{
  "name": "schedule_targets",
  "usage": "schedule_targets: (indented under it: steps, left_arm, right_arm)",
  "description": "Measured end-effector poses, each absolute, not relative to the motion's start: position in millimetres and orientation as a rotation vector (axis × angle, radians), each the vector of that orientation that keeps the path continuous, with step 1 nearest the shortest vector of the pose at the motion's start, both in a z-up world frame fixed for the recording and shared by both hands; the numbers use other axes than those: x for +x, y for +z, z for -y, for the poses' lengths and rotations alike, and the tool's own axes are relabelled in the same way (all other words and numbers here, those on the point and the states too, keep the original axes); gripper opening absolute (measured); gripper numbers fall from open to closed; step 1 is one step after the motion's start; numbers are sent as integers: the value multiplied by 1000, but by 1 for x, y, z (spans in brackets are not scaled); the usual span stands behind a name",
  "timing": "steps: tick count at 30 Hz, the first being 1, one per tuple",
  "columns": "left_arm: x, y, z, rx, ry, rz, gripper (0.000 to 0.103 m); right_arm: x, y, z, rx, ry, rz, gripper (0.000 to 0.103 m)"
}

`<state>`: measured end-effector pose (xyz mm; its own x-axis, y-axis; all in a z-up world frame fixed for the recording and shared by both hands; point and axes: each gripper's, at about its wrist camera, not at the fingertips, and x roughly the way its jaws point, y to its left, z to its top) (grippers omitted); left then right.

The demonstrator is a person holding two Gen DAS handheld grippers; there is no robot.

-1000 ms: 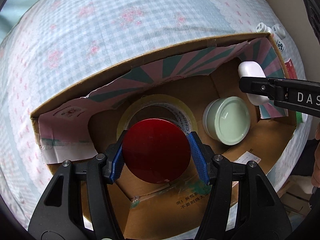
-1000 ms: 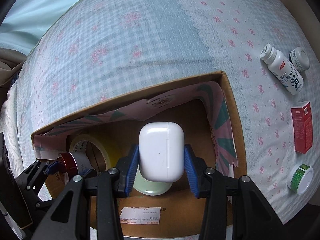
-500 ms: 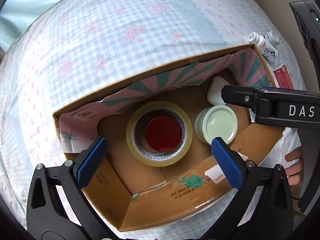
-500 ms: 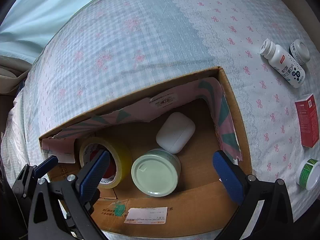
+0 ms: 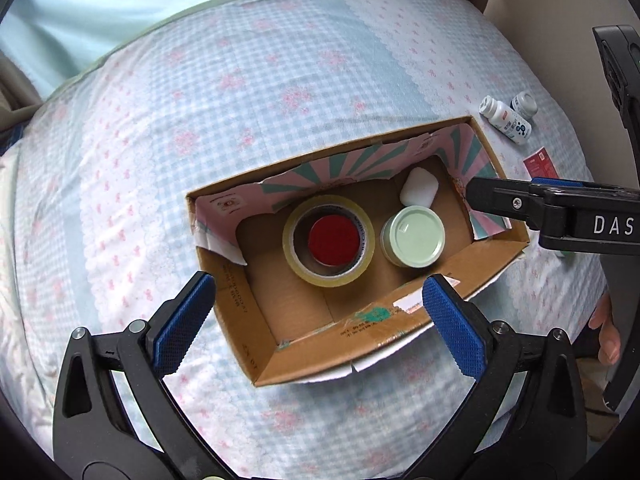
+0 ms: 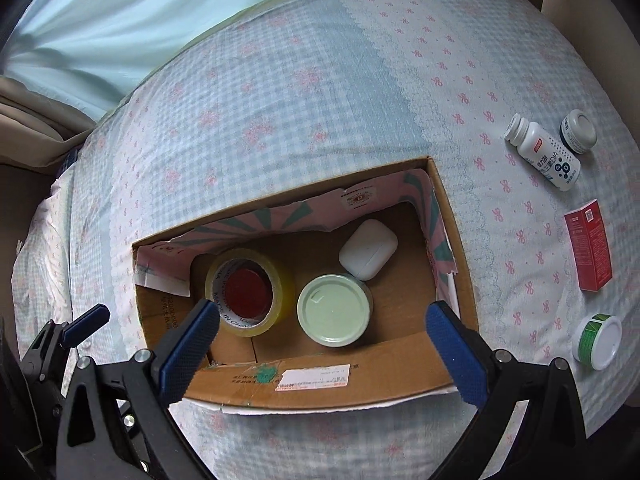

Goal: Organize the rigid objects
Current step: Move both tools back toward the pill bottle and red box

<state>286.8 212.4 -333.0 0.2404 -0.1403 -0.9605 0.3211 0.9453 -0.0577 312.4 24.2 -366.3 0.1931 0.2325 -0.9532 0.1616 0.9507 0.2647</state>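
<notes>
An open cardboard box [image 5: 344, 338] [image 6: 320, 390] sits on a checked bedspread. Inside it, a red round lid [image 5: 334, 240] [image 6: 246, 290] lies within a yellow tape roll [image 5: 298, 264] [image 6: 280, 286]. A pale green tin [image 5: 414, 236] [image 6: 334, 310] stands to the right of the roll, with a white earbud case [image 5: 418, 188] [image 6: 368, 248] behind it. My left gripper [image 5: 320, 320] is open and empty above the box's near edge. My right gripper [image 6: 326, 344] is open and empty above the box's front wall.
To the right of the box on the bedspread lie a white pill bottle [image 6: 542, 154], a small white jar [image 6: 578, 130], a red carton [image 6: 590, 254] and a green-and-white tape roll [image 6: 596, 340]. A pale curtain hangs beyond the bed.
Both grippers opened and pulled back up from the box. The red lid now lies inside the tape roll and the white earbud case lies behind the green tin.
</notes>
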Motion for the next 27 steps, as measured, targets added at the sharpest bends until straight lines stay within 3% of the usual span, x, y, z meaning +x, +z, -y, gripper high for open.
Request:
schedule_targets:
  steps: [15, 27]
  left_arm:
    - [195, -245, -213, 144, -333, -1133, 103]
    - [183, -211, -142, 164, -427, -1062, 103]
  right_arm:
    - [201, -274, 17, 181, -38, -1292, 103]
    - [136, -241, 97, 152, -195, -1232, 103]
